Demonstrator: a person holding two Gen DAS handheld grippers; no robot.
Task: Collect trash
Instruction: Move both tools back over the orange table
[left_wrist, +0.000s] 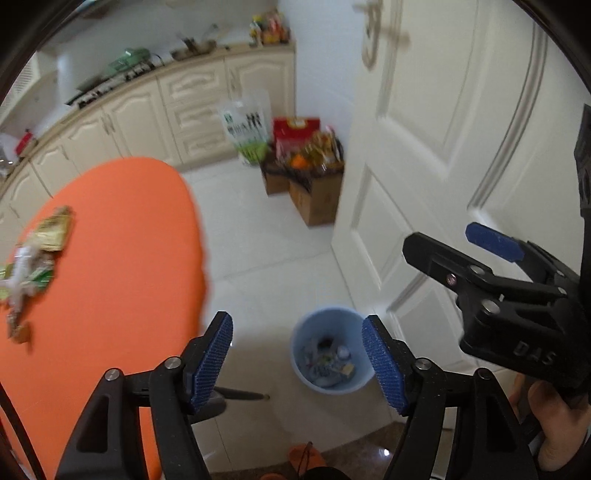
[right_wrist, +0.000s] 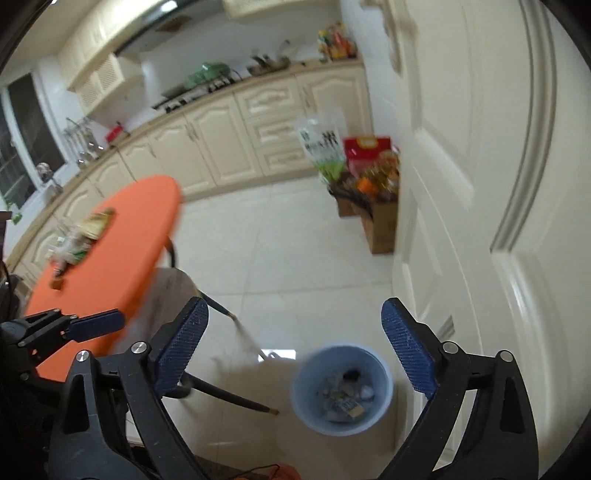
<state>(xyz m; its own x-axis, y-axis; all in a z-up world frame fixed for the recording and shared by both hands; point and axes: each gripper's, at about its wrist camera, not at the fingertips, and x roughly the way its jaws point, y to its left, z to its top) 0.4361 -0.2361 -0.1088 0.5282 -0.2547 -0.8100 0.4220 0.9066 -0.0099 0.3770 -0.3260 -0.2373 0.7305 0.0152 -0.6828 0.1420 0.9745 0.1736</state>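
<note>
A light blue bin (left_wrist: 332, 308) stands on the white tile floor by the door, with wrappers and scraps inside; its rim (right_wrist: 343, 348) also shows in the right wrist view. My left gripper (left_wrist: 299, 363) hovers above it, open, with nothing between its blue pads. My right gripper (right_wrist: 297, 349) hangs over the bin as well, jaws wide and empty; it also appears as the right gripper (left_wrist: 458, 242) at the right edge. A heap of wrappers and packets (left_wrist: 37, 254) lies on the orange table (left_wrist: 122, 258), the same trash pile (right_wrist: 79, 236) in the other view.
A white panelled door (left_wrist: 443, 147) stands close on the right. Cardboard boxes of groceries (left_wrist: 310, 177) sit on the floor beside it. Cream kitchen cabinets (right_wrist: 229, 140) run along the back. Dark chair legs (right_wrist: 225, 393) reach out from under the table. A hand (left_wrist: 554, 417) grips the right tool.
</note>
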